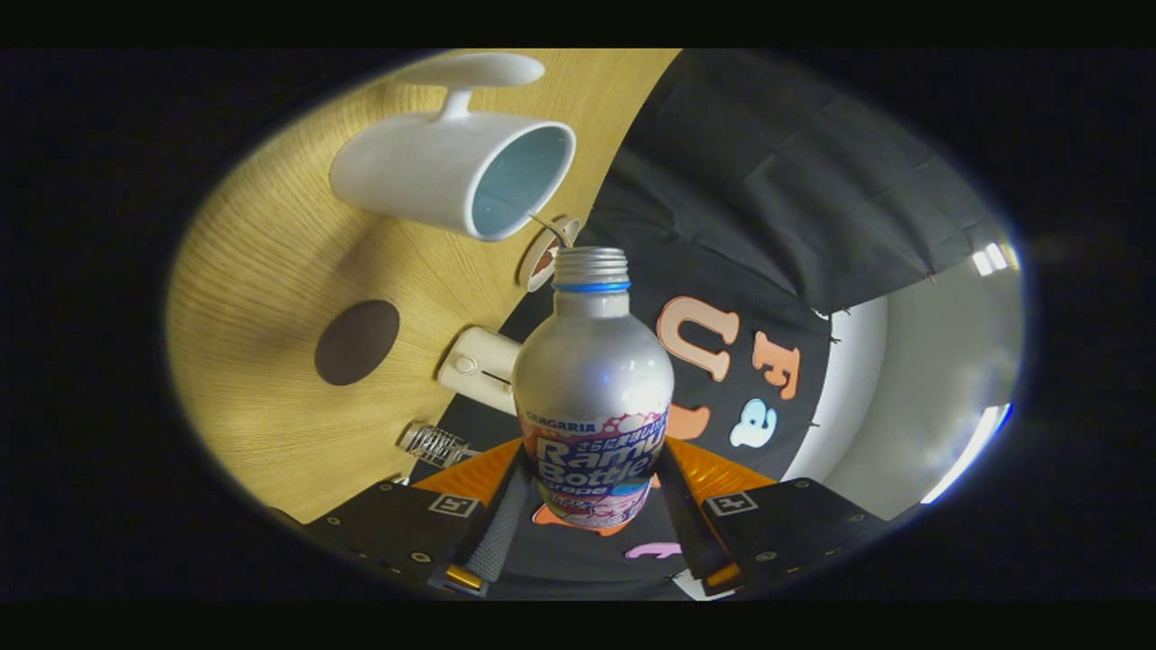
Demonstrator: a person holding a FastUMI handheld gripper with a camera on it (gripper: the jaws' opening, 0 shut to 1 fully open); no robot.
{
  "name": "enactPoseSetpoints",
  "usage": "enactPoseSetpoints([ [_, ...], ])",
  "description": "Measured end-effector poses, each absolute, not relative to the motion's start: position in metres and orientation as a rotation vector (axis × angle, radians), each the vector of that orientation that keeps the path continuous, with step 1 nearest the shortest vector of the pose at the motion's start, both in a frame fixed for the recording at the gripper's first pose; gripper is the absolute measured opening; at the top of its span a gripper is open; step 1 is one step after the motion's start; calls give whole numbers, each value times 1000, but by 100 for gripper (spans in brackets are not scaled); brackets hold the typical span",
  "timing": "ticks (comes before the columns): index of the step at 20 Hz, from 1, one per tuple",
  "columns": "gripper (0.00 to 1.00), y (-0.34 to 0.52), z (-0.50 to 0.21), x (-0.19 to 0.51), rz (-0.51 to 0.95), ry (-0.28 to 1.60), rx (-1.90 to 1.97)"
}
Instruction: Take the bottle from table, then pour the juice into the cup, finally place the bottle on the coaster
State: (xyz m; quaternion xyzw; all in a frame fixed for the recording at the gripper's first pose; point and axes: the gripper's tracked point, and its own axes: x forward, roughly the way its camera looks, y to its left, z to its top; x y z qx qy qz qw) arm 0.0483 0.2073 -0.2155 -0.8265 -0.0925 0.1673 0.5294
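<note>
A silver bottle with a threaded, uncapped neck and a blue ring sits between my two fingers, and my gripper is shut on its labelled lower body. The whole view is rolled sideways, so the bottle is tilted. Its mouth points toward the rim of a white mug with a pale blue inside, standing on the wooden table just beyond the bottle's neck. A dark brown round coaster lies on the table beside the mug, apart from it. I cannot tell whether liquid is flowing.
A white boxy device and a small clear ribbed object sit at the table's edge near the fingers. A small round disc lies by the mug's rim. The black cloth wall rises behind the table.
</note>
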Motion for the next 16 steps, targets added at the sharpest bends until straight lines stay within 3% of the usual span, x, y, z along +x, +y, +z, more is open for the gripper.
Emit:
enactPoseSetpoints([
  [10, 76, 218, -227, 39, 433, -190, -1912],
  [16, 76, 211, -253, 28, 479, -8, -1680],
])
